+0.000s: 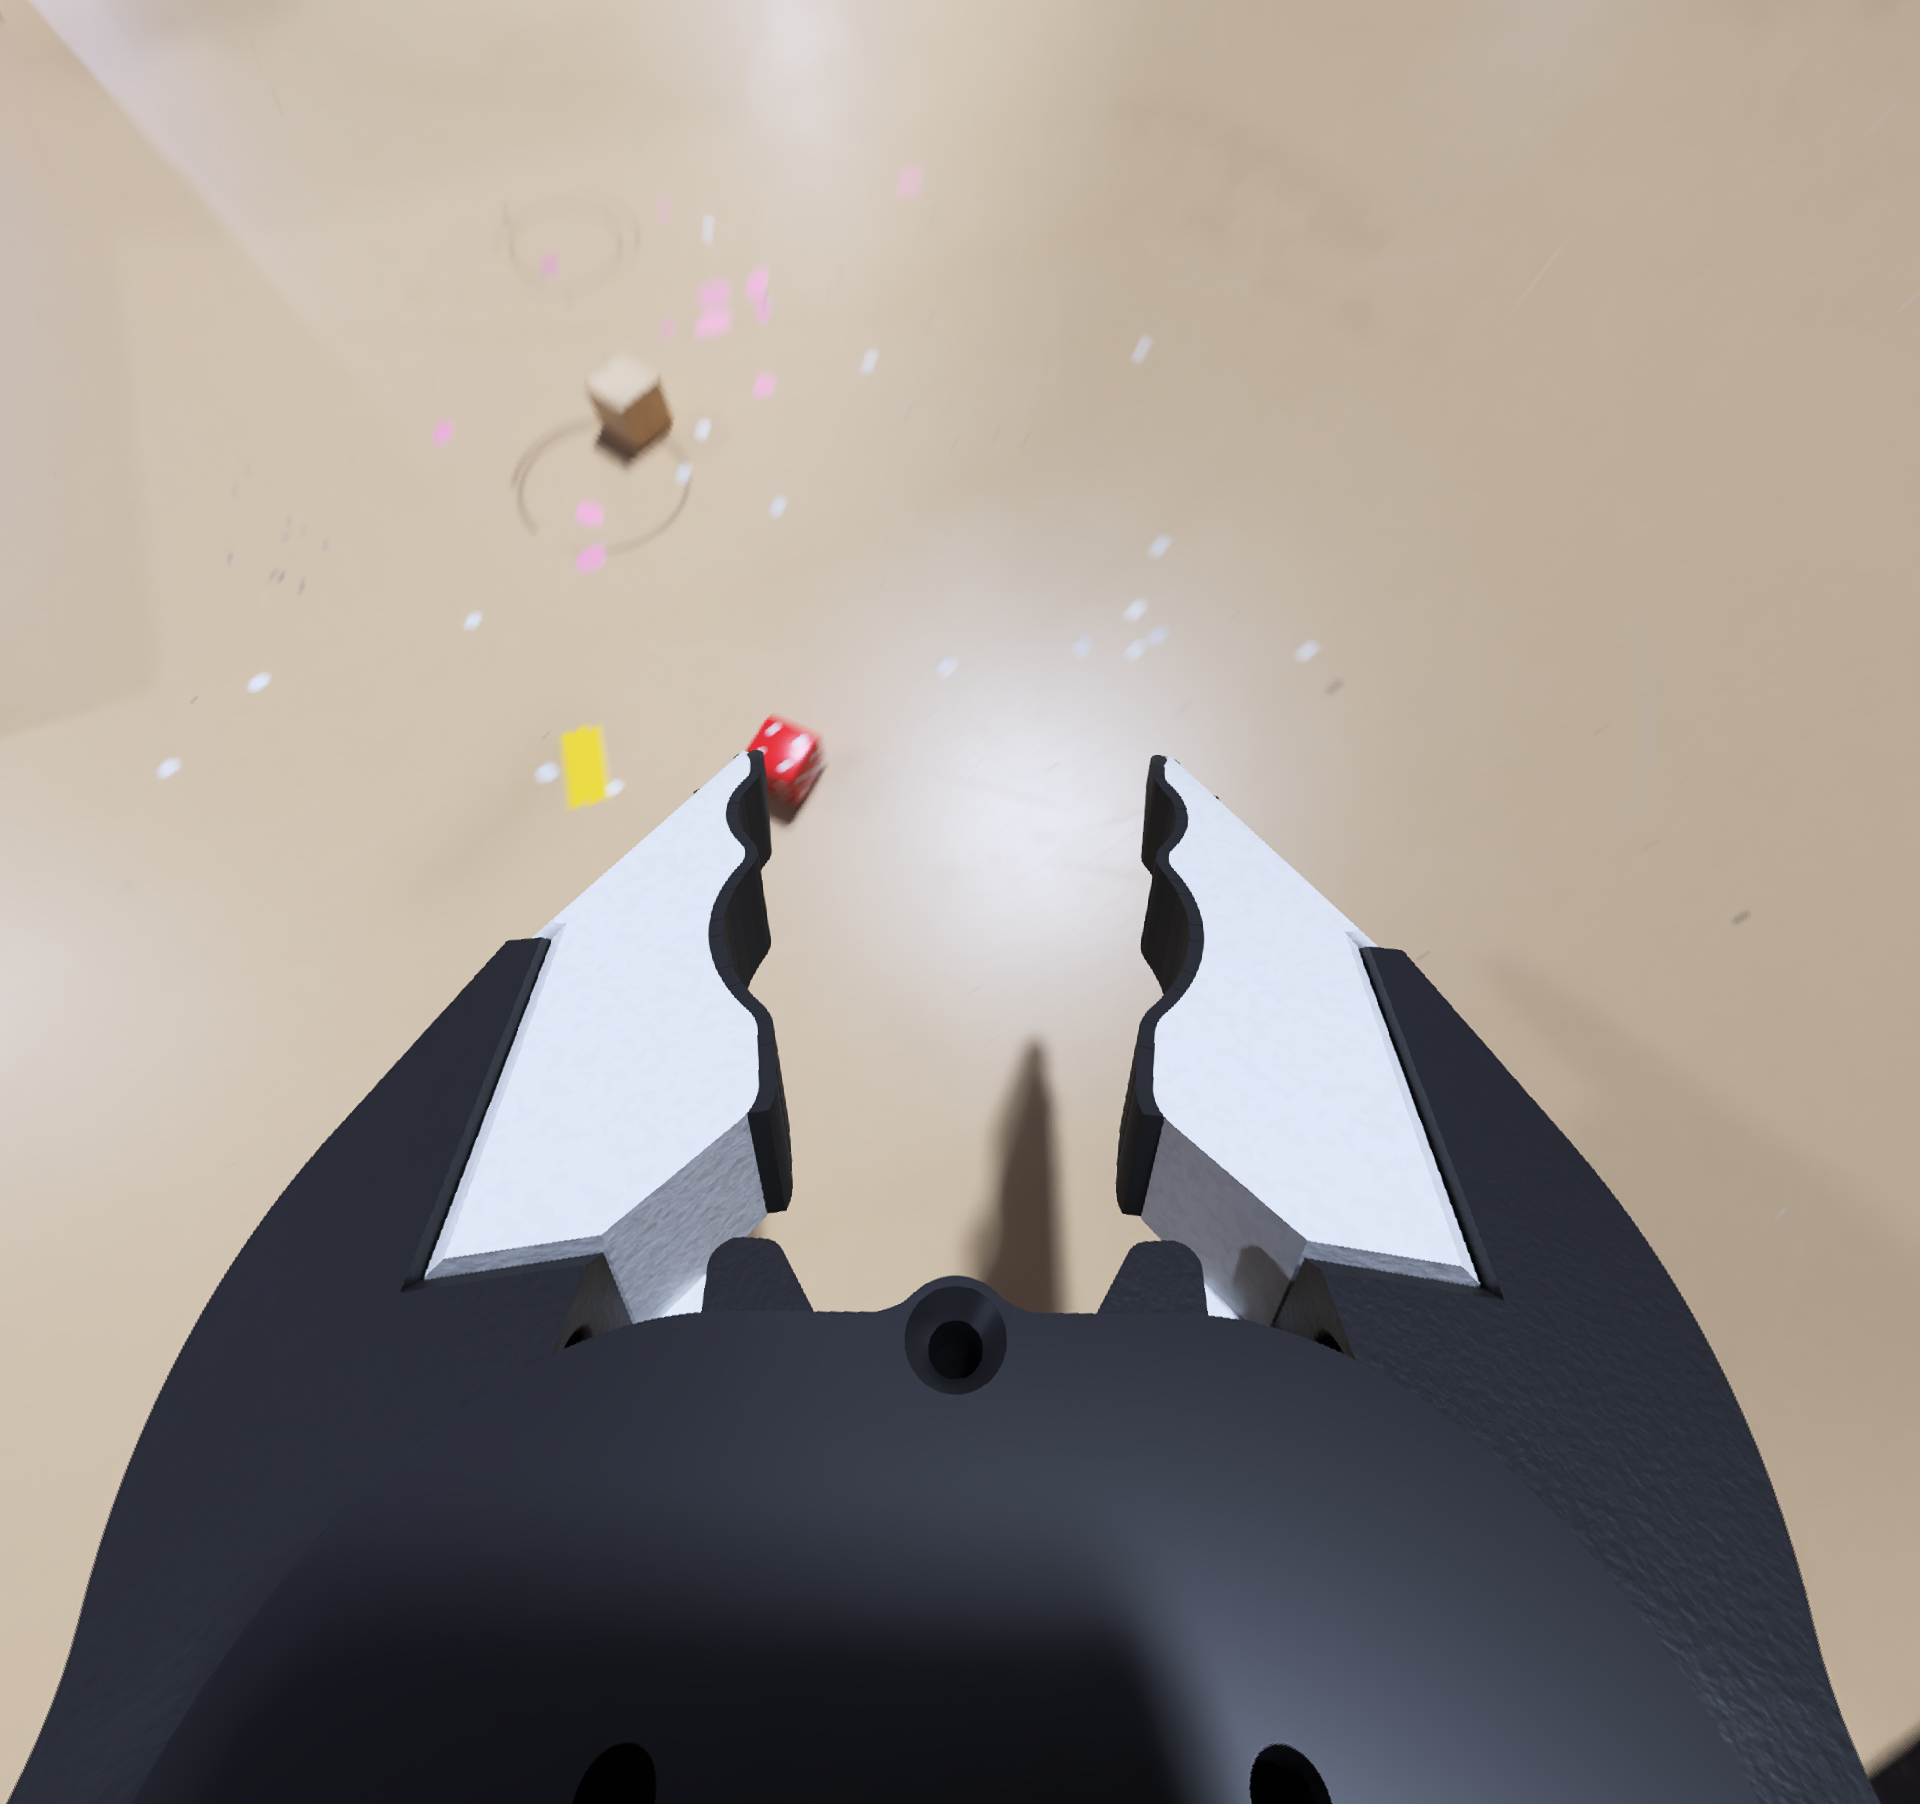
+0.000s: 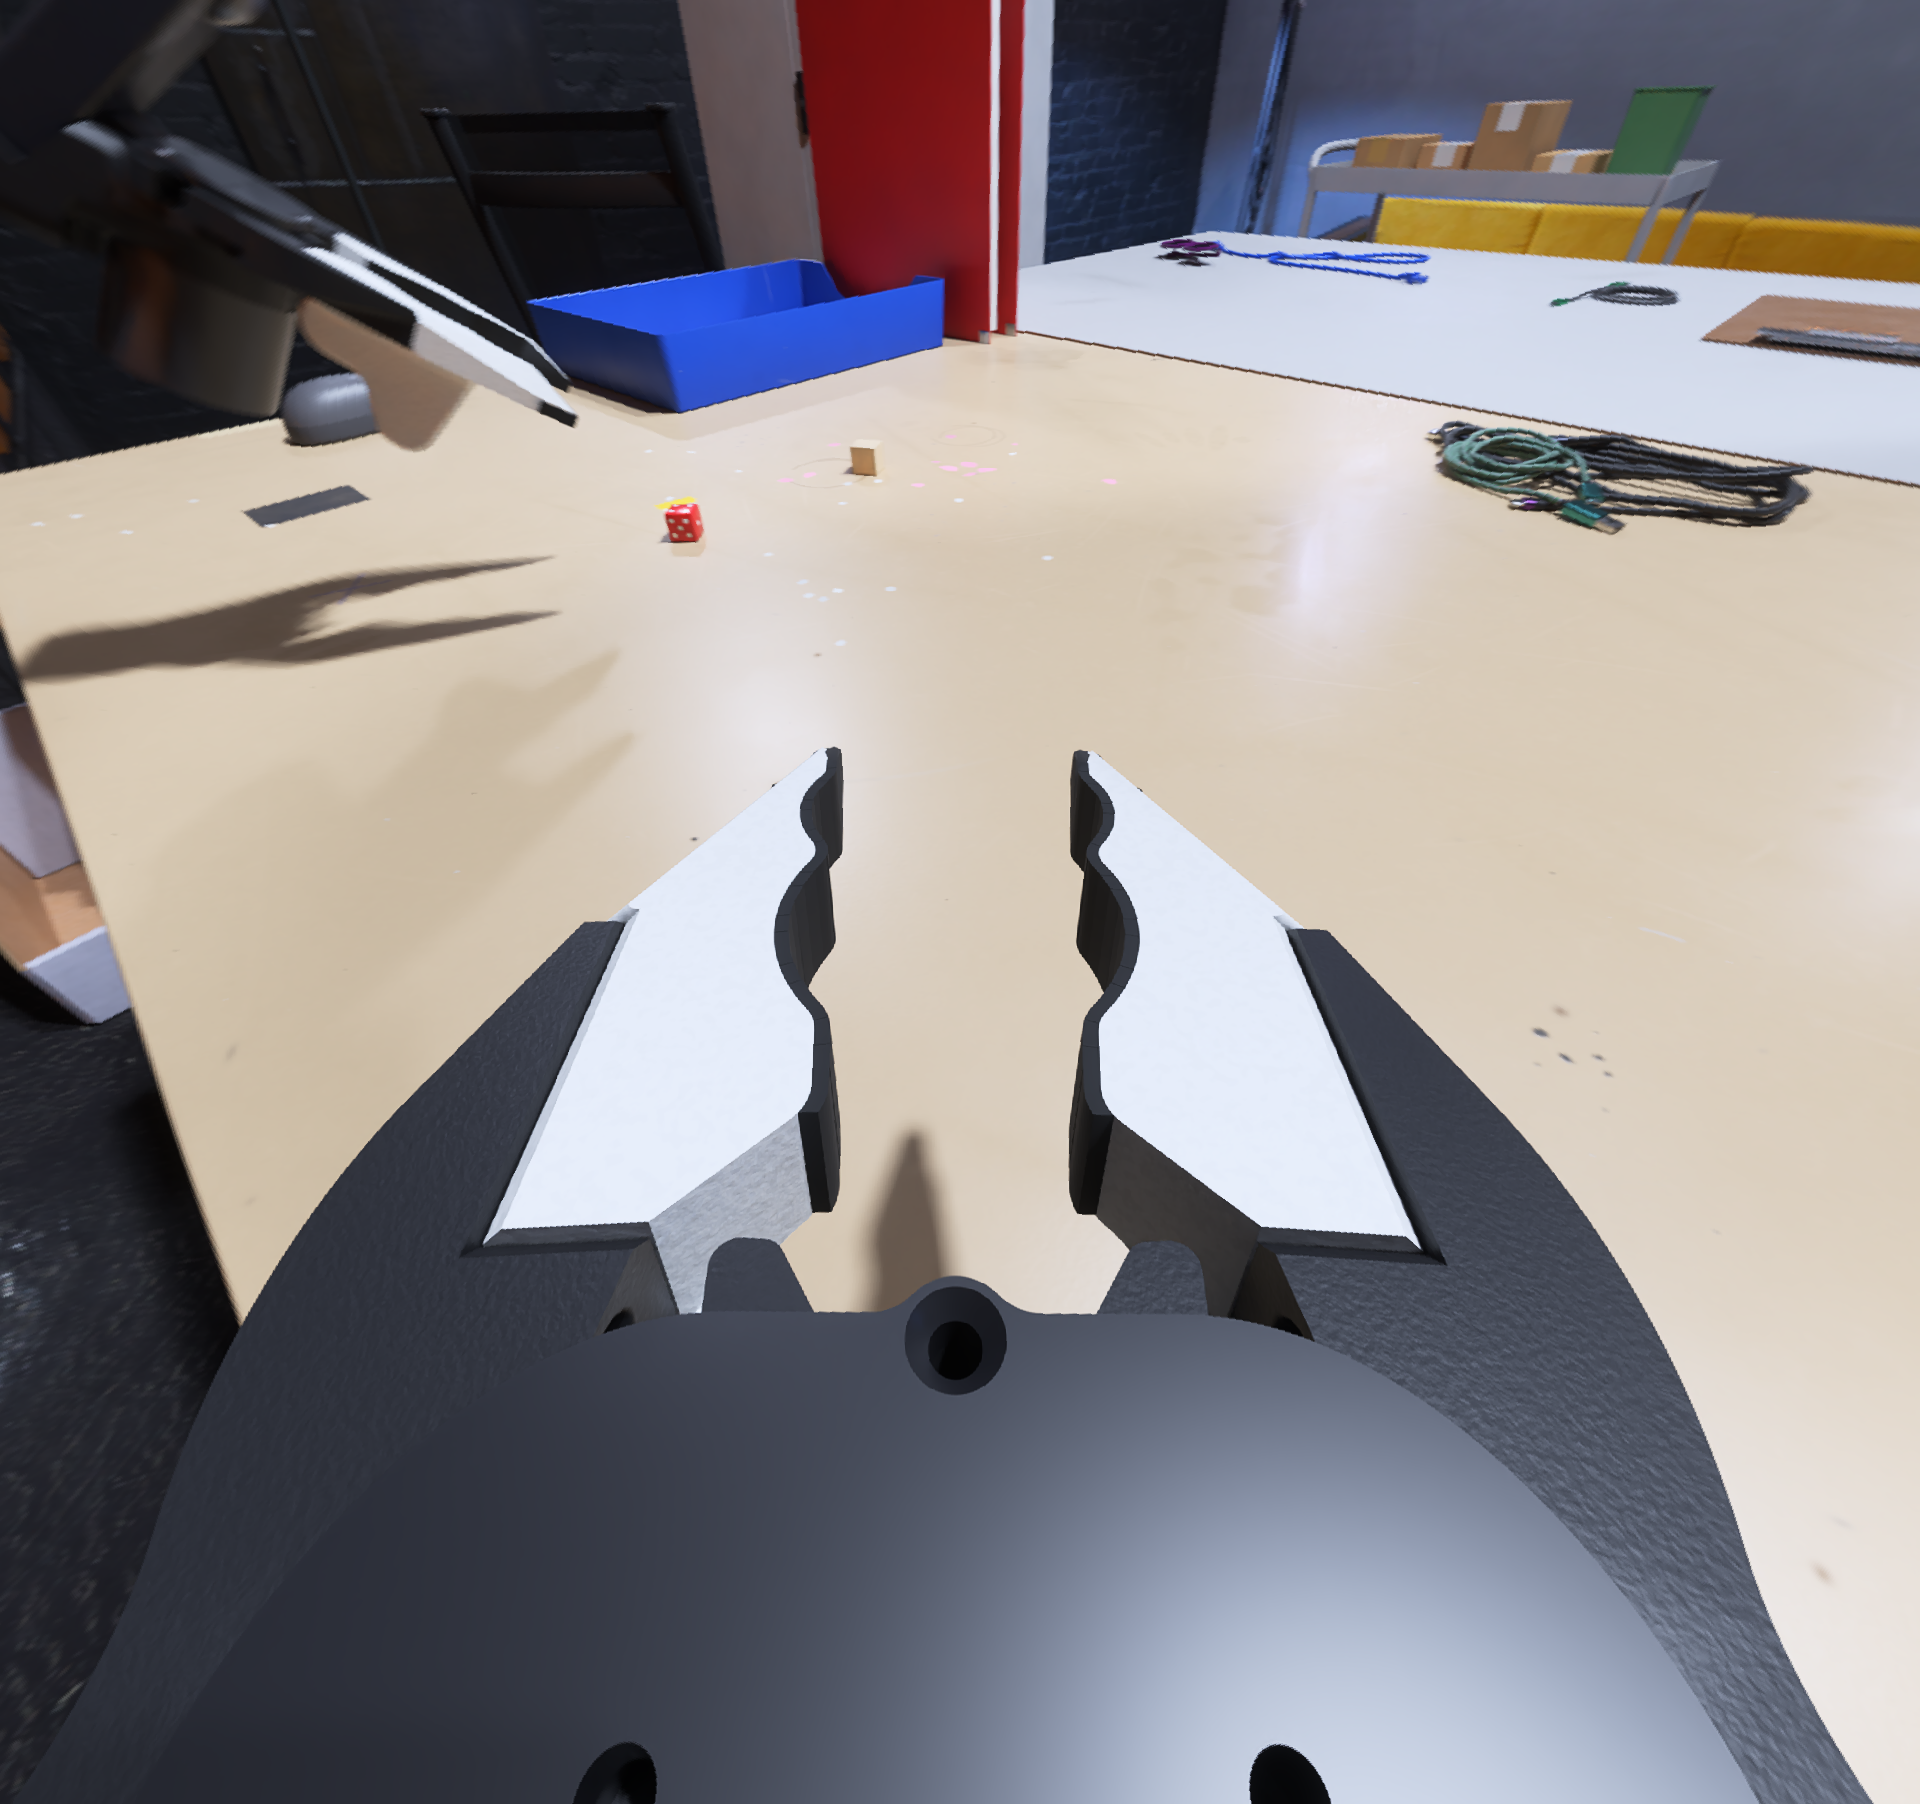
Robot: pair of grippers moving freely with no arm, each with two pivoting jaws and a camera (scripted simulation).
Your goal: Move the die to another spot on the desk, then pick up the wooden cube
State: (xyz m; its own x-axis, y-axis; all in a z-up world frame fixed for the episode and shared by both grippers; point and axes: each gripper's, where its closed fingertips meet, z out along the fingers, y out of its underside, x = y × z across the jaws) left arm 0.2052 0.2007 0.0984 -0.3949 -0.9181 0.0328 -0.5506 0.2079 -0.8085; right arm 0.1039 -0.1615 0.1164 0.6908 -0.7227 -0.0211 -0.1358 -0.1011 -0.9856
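A red die (image 1: 787,757) with white pips lies on the tan desk (image 1: 1351,404), just past my left gripper's left fingertip. My left gripper (image 1: 954,767) is open and empty, high above the desk and looking down. A small wooden cube (image 1: 629,409) stands farther off to the left. In the right wrist view the die (image 2: 683,522) and the wooden cube (image 2: 864,458) sit far ahead. My right gripper (image 2: 954,762) is open and empty, low over the near desk. The left gripper (image 2: 499,372) hovers at upper left there.
A yellow strip (image 1: 584,765) lies left of the die. A blue bin (image 2: 738,326) and a red panel (image 2: 909,144) stand at the desk's far edge. A coil of cables (image 2: 1610,476) lies at the right. A dark grey patch (image 2: 307,505) lies at the left.
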